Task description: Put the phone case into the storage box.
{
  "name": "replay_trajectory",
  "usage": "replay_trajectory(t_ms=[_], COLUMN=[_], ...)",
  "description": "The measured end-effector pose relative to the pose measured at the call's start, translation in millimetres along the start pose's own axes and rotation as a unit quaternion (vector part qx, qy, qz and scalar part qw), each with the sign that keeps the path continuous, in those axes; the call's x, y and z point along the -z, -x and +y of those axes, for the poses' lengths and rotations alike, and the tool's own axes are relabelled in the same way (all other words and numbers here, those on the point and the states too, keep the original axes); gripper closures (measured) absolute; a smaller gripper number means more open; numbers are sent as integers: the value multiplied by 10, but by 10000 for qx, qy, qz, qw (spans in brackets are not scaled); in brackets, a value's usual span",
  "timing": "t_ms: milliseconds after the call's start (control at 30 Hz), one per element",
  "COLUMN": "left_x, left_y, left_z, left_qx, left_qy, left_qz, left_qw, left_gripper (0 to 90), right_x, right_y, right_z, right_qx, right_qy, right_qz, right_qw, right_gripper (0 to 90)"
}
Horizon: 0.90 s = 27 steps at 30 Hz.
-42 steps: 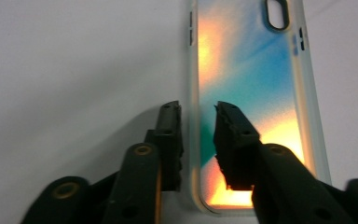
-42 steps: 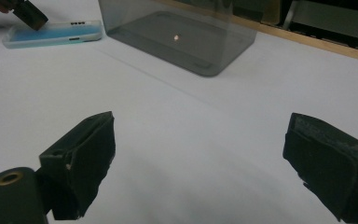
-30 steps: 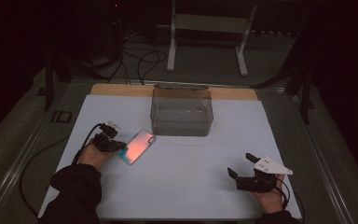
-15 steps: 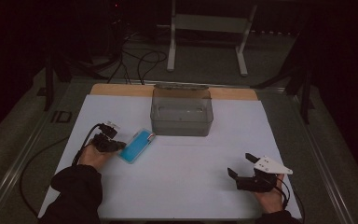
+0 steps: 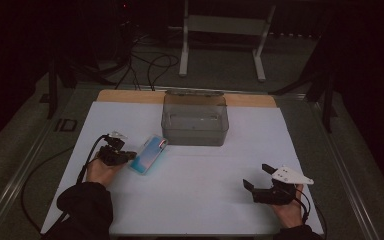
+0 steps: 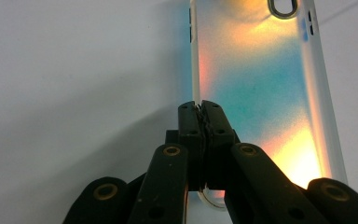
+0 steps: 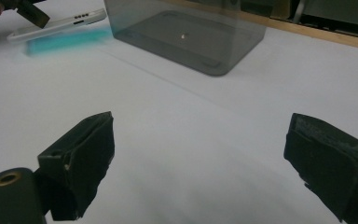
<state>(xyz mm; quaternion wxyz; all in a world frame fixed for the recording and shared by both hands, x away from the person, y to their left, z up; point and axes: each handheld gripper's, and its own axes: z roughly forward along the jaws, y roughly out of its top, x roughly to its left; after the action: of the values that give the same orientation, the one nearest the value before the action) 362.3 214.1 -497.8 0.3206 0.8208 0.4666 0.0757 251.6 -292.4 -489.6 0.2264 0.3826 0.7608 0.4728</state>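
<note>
Phone case (image 5: 149,154) on white table (image 5: 205,200), left-front of grey bin (image 5: 195,120); long axis diagonal, far end twd bin. Left gripper (image 6: 200,109) clamped on case edge. Right gripper (image 5: 258,176) jaws wide apart, holding nothing.

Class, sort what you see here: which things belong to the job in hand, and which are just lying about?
In the job:
- phone case, iridescent, clamped at one edge
- left gripper, shut on that case
- clear plastic bin, just beyond the case, a likely target

Lying about:
- right gripper, open, idle on the white table
- metal stand on the floor beyond
</note>
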Motion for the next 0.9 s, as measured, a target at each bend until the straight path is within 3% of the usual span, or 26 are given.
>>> replay_trajectory(t_ms=[500, 900], left_x=[234, 355], left_y=[163, 321], left_z=[-49, -29], left_qx=[-105, -223], left_qy=[488, 887], left_qz=[36, 3], left_qw=[9987, 9958], left_gripper=[889, 889], right_x=[-70, -136], right_y=[-32, -50], right_z=[174, 351], right_qx=[-157, -123], right_qy=[-68, -102], right_qz=[197, 222], right_qw=[9997, 9996], right_gripper=[80, 80])
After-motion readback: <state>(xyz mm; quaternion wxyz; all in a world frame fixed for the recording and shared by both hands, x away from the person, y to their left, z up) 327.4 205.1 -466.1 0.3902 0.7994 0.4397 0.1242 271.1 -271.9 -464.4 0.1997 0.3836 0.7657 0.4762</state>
